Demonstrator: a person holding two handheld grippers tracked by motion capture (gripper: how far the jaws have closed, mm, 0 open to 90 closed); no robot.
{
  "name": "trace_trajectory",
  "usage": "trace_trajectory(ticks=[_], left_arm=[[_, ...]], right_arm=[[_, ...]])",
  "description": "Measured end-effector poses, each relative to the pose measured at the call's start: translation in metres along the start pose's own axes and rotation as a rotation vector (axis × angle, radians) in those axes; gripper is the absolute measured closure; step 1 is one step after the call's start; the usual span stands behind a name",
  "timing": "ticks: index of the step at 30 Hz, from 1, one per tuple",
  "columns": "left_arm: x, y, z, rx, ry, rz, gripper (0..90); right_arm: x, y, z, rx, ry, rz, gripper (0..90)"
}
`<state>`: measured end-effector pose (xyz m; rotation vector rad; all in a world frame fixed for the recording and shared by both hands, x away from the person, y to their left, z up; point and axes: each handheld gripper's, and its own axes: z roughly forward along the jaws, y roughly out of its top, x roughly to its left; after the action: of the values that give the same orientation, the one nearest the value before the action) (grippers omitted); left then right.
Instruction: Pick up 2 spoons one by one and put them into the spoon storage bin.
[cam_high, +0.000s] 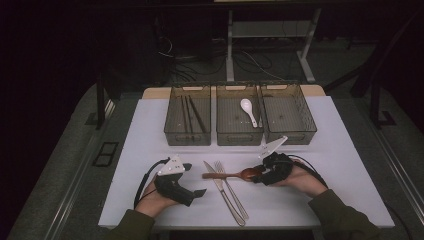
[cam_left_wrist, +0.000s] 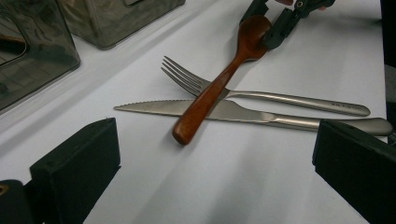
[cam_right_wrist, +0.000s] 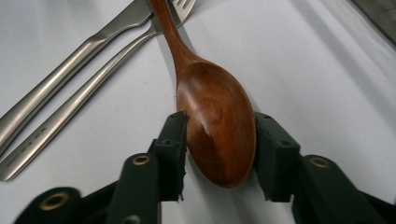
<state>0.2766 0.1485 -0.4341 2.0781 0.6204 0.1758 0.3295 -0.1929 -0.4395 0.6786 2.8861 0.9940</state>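
Wooden spoon lies on the white table, its handle crossing the fork and knife. Right gripper has its jaws pressed on both sides of the bowl. Left gripper rests nearby, jaws wide apart, holding nothing. Three grey bins stand behind.

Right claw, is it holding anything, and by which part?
The right claw grips the wooden spoon by the sides of its bowl; the handle lies across the fork and knife.
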Motion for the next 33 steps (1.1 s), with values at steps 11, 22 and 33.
trace_trajectory(ticks=[11,22,33], left_arm=[[-0.0001,0.0001,0.0001,-0.001,-0.001,0.001,0.0],[0.0,0.0001,-0.0004,-0.001,0.001,0.0,0.0],[0.0001,0.0001,-0.001,-0.005,0.001,-0.001,0.0]], right_arm=[[0.002,0.0007,-0.0003,0.027,0.0,-0.031,75.6],[0.0031,-0.0003,-0.0014,0.035,0.007,-0.033,79.9],[0.0017,-0.002,-0.0029,0.025,0.008,-0.003,80.2]])
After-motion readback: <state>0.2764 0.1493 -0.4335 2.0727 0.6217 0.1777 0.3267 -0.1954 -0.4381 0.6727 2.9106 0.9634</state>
